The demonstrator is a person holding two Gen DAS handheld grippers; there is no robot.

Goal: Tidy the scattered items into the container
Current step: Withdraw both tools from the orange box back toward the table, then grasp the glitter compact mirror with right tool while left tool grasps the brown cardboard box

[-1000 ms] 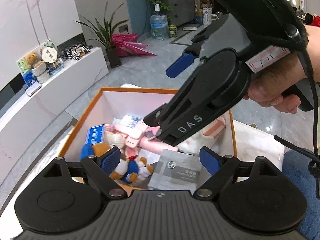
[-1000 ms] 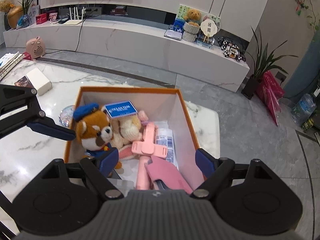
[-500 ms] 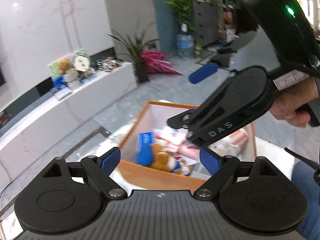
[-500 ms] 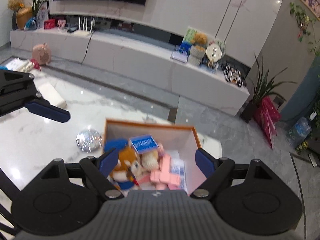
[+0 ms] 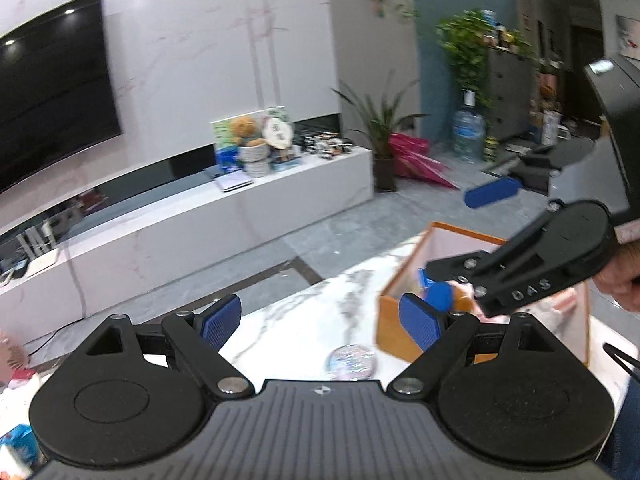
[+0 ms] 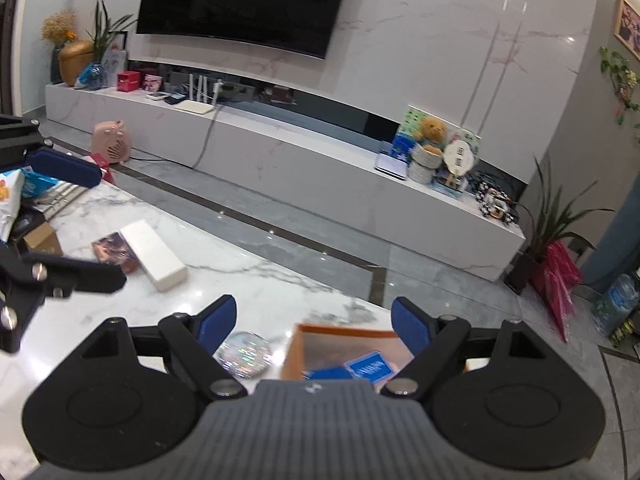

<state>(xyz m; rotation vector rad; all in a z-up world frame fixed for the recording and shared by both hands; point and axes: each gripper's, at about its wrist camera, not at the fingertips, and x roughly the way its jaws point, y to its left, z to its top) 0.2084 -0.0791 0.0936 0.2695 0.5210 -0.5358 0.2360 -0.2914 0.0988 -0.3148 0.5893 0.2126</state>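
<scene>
The orange-rimmed box (image 5: 404, 334) stands on the white marble table (image 5: 304, 320), with a blue card (image 6: 370, 366) and soft toys partly visible inside; the box also shows low in the right wrist view (image 6: 340, 330). My left gripper (image 5: 320, 320) is open and empty, raised to the left of the box. My right gripper (image 6: 314, 322) is open and empty, raised above the box's near side; it also shows at the right of the left wrist view (image 5: 468, 240). A shiny round disc (image 5: 352, 362) lies on the table left of the box, also in the right wrist view (image 6: 246, 354).
A white rectangular box (image 6: 154, 254) and a dark card (image 6: 116, 254) lie further left on the table. Clutter of packets and boxes (image 6: 28, 208) sits at the far left. A long white TV bench (image 6: 320, 160) runs behind; a plant (image 6: 560, 224) stands at right.
Both grippers have lifted up and back from inside the box, tilting to face the room. The box now sits low in both views. Both stay open and empty.
</scene>
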